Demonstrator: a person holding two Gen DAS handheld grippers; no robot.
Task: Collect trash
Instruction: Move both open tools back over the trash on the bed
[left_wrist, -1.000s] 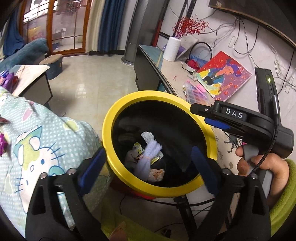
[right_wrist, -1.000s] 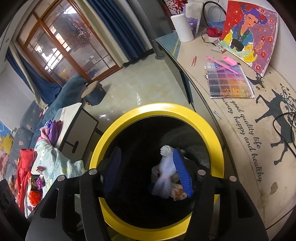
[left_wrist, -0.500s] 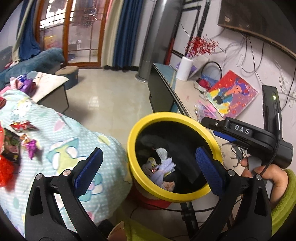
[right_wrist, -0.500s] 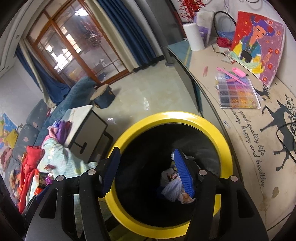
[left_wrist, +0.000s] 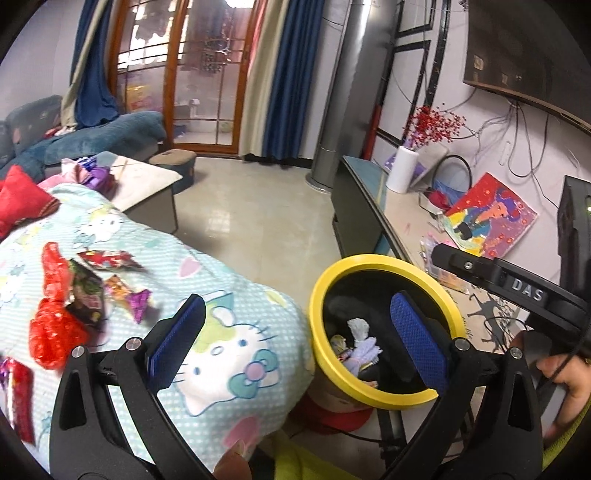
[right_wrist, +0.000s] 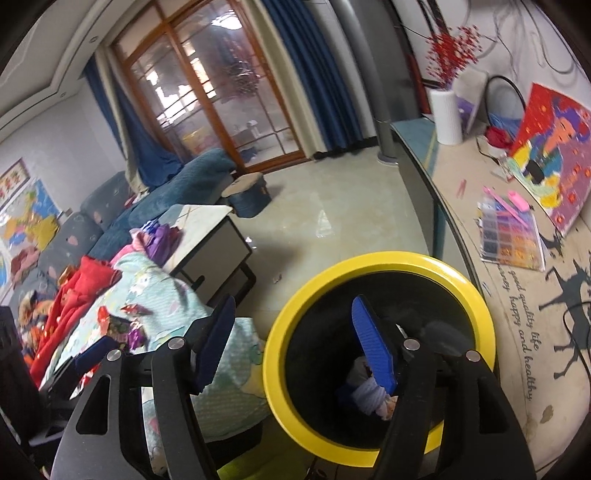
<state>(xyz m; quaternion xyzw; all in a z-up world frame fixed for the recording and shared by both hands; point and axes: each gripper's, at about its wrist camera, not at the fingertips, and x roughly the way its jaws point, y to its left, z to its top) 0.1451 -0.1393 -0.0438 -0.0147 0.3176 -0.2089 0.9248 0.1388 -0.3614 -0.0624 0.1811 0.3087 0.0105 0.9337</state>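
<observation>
A black trash bin with a yellow rim (left_wrist: 369, 258) (right_wrist: 388, 258) stands beside a Hello Kitty blanket (left_wrist: 221, 332). Crumpled wrappers and a pale purple scrap (left_wrist: 362, 343) (right_wrist: 369, 395) lie inside it. More wrappers lie on the blanket: red ones (left_wrist: 51, 328), a dark one (left_wrist: 86, 295) and a purple one (left_wrist: 138, 301); they also show in the right wrist view (right_wrist: 125, 328). My left gripper (left_wrist: 295, 339) is open and empty, above the blanket's edge and the bin. My right gripper (right_wrist: 295, 343) is open and empty, over the bin's left rim; its body shows in the left wrist view (left_wrist: 517, 291).
A curved side table (right_wrist: 517, 314) at the right carries a bead tray (right_wrist: 511, 236), a colourful painting (left_wrist: 491, 218) and a white vase (right_wrist: 445, 114). A low coffee table (right_wrist: 207, 243), a round stool (right_wrist: 247, 195) and a blue sofa (left_wrist: 92, 136) stand beyond the blanket.
Both grippers have drawn up and back from the bin and swung left. The blanket with its wrappers has come into view. The scrap now lies in the bin.
</observation>
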